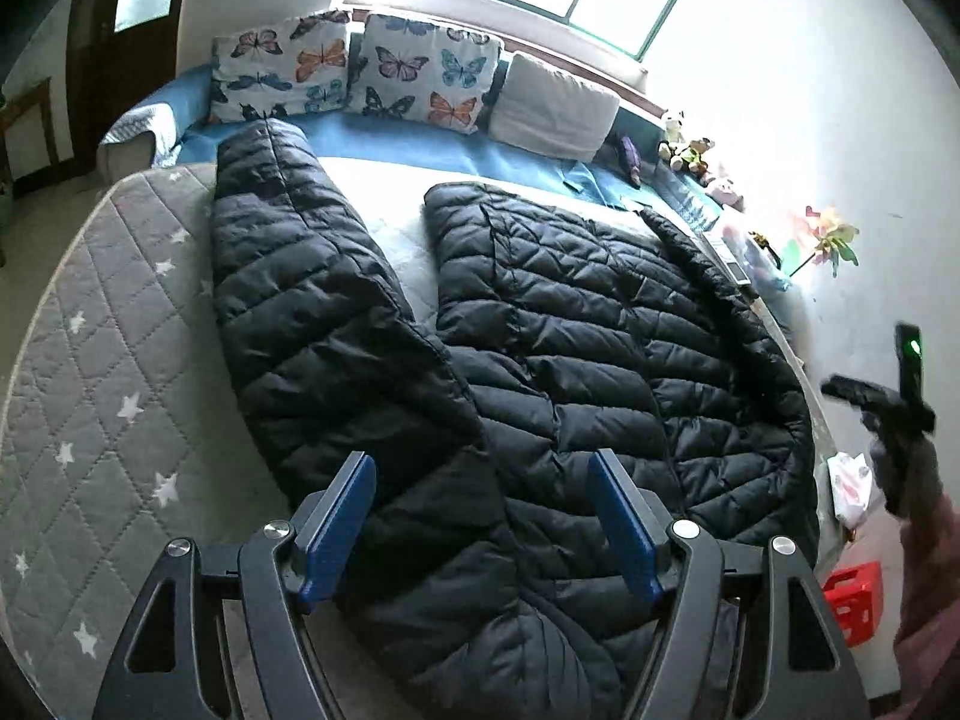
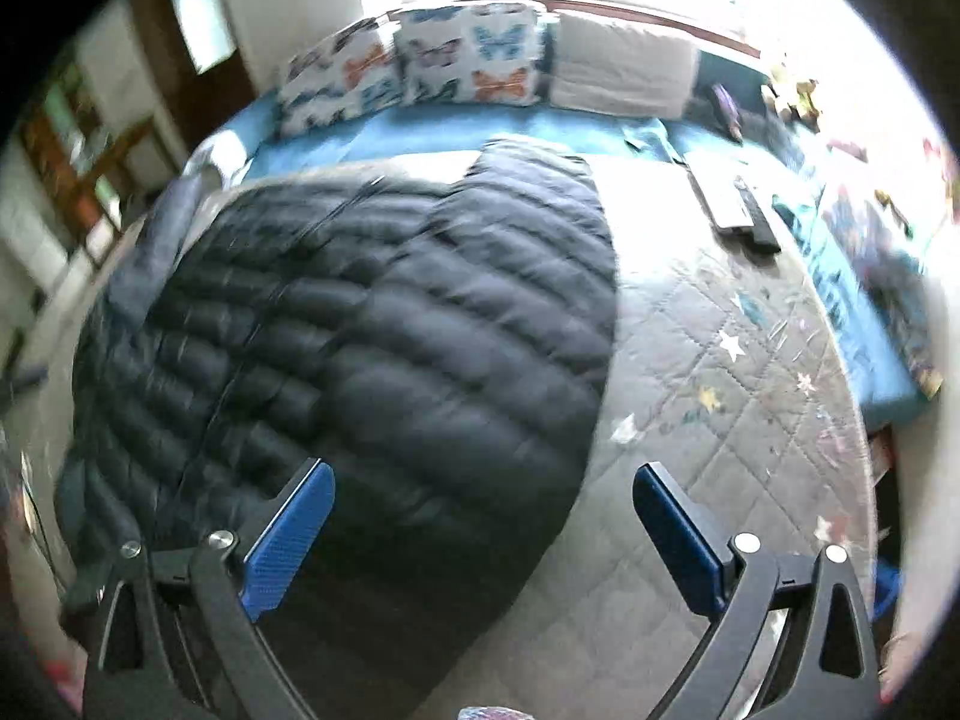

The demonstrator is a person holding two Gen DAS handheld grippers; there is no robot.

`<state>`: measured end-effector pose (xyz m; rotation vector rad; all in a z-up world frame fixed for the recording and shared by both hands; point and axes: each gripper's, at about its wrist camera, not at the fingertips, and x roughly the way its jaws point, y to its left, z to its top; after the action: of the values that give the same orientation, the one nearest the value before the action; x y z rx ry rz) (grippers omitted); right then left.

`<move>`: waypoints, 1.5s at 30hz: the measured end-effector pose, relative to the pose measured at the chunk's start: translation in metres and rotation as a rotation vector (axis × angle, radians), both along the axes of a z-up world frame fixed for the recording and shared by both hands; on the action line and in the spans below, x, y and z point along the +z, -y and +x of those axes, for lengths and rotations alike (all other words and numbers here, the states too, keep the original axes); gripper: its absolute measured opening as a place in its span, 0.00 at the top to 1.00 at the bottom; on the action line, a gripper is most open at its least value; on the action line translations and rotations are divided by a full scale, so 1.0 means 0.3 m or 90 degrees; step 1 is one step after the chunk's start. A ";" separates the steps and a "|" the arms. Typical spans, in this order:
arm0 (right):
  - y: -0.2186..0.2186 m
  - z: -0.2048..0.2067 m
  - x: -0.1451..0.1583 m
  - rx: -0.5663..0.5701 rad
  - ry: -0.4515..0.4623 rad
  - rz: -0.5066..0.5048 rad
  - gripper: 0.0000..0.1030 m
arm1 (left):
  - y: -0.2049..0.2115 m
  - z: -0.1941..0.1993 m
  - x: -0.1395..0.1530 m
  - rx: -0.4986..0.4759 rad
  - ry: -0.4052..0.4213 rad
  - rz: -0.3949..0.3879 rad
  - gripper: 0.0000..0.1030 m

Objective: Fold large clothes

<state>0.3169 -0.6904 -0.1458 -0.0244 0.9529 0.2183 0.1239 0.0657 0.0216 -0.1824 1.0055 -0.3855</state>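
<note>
A large black quilted puffer jacket [image 1: 540,360] lies spread on the grey star-print mattress [image 1: 120,360]. One sleeve [image 1: 288,276] stretches away to the upper left. My left gripper [image 1: 480,474] is open, blue pads apart, hovering over the jacket's near part. The right gripper shows at the right edge of the left wrist view [image 1: 888,414], off the bed side. In the blurred right wrist view the jacket [image 2: 372,348] fills the left and middle, and my right gripper [image 2: 480,486] is open and empty above the jacket's near right edge and the mattress [image 2: 720,390].
Two butterfly pillows [image 1: 360,66] and a white pillow [image 1: 552,108] line the far side on a blue sheet [image 1: 420,150]. Soft toys [image 1: 690,150] and a pinwheel [image 1: 828,240] sit by the wall. Remotes [image 2: 744,210] lie on the mattress. A red crate [image 1: 852,600] sits low right.
</note>
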 end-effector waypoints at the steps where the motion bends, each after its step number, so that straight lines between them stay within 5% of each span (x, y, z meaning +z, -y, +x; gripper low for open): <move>1: 0.038 0.040 -0.019 -0.020 -0.004 0.023 0.00 | 0.003 0.005 -0.013 -0.001 -0.002 0.003 0.25; 14: 0.283 0.346 -0.235 -0.096 -0.053 0.326 0.08 | -0.030 0.028 -0.105 0.078 -0.038 0.000 0.25; 16: 0.293 0.386 -0.262 -0.093 -0.056 0.387 0.14 | -0.035 0.037 -0.121 0.088 -0.048 0.005 0.25; 20: 0.283 0.433 -0.281 -0.088 -0.055 0.465 0.41 | -0.031 0.054 -0.146 0.097 -0.061 0.014 0.25; 25: 0.280 0.382 -0.184 -0.094 0.001 0.429 0.83 | -0.001 0.077 -0.160 0.091 -0.061 0.015 0.25; 33: 0.425 0.051 0.052 -0.187 0.178 0.291 0.88 | 0.028 0.092 -0.155 0.070 -0.045 0.002 0.25; 36: 0.502 -0.106 0.056 -0.246 0.223 0.260 0.88 | 0.026 0.088 -0.147 0.062 -0.035 -0.003 0.25; 42: 0.608 -0.104 -0.104 -0.339 0.058 0.182 0.86 | 0.031 0.144 -0.121 0.051 -0.060 -0.041 0.25; 45: 0.601 -0.125 -0.055 -0.342 0.060 0.153 0.84 | 0.063 0.180 -0.073 0.031 -0.047 -0.034 0.25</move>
<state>0.2793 -0.8706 -0.1624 0.4340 0.8030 -0.1658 0.1780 0.0467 -0.0004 -0.2708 1.0622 -0.3640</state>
